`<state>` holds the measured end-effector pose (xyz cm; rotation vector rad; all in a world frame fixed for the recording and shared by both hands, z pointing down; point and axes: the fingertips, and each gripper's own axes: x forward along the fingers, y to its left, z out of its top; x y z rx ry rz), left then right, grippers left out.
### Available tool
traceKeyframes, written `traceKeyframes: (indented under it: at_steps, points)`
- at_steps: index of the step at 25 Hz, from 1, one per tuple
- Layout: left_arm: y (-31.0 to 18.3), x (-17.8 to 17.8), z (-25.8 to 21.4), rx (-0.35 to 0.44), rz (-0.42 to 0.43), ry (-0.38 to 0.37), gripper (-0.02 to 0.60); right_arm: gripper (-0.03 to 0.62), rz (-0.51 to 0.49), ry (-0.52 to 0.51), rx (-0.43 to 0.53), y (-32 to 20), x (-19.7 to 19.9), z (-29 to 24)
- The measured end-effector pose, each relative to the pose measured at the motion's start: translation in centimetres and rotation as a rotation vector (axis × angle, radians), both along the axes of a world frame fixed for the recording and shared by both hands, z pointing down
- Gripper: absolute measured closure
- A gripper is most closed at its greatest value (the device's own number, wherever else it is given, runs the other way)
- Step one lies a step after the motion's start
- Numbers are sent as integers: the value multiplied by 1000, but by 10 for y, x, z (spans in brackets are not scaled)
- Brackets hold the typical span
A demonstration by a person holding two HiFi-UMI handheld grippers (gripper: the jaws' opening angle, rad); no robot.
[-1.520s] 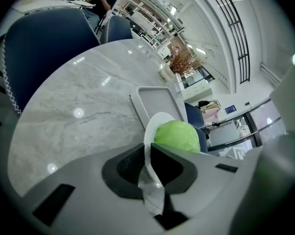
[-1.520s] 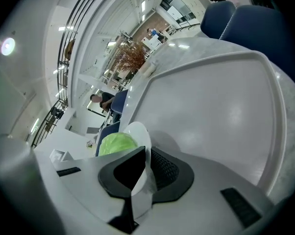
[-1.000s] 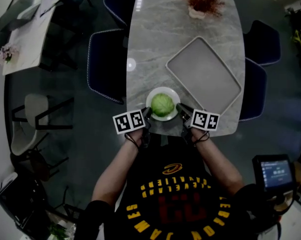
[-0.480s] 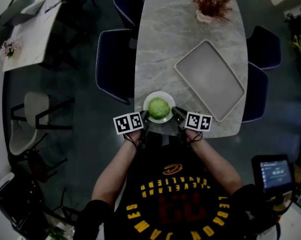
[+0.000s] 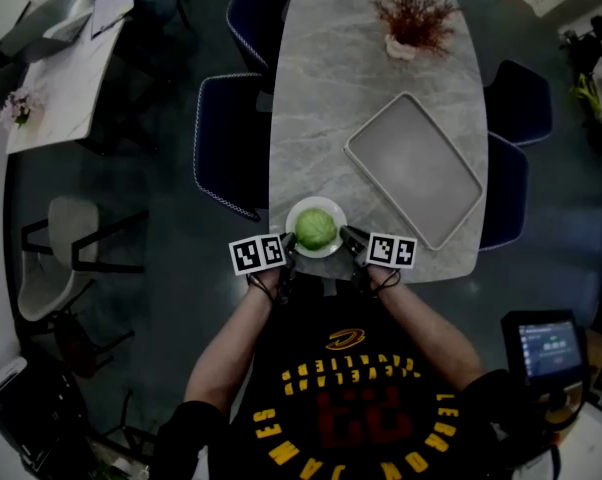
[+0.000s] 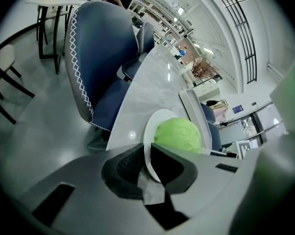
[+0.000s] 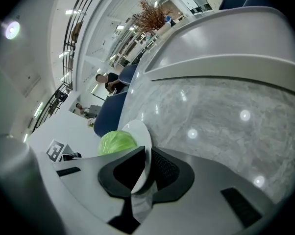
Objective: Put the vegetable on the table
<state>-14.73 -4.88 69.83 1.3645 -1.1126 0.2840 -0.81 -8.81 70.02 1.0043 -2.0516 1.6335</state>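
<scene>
The cabbage point(image 5: 316, 228) sits on a white plate point(image 5: 317, 201) at the 6 o'clock end of the table point(image 5: 361, 88), with a tray point(image 5: 413, 168) at its 2 o'clock. The left gripper point(image 5: 289, 250) pinches the plate's rim at 8 o'clock and the right gripper point(image 5: 348, 238) pinches it at 4 o'clock, each closed tight on the thin edge. The job looks nearly done (I can't tell if the plate touches the table), so what is left is to set it down and let go.

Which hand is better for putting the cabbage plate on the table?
Neither alone, probably: the left gripper and the right gripper each clamp an opposite rim of the plate under the cabbage, so both should lower it together.
</scene>
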Motion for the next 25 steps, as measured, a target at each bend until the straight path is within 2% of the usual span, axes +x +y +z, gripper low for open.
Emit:
traceKeyframes:
  at_steps: [4,8,12,18,23,24,25]
  points:
    - [0,-1,0,13,-15,20,540,553,-10,5,-2,1,0,1]
    - [-3,-18,-8,53,-76,1,540,551,-34,80,0,0,3,1]
    - [-7,-33,-26,119,-100,-12,540,553,31,138,52,-18,24,-10]
    - [-20,-33,-75,271,-77,3,540,553,113,124,248,-58,45,-72]
    - [-43,-21,-133,415,-25,-8,540,553,82,24,424,-74,29,-159]
    - [-49,-17,-147,444,-16,2,540,589,65,5,471,-75,23,-178]
    - [-54,-12,-162,474,-10,18,540,589,46,-7,520,-77,17,-197]
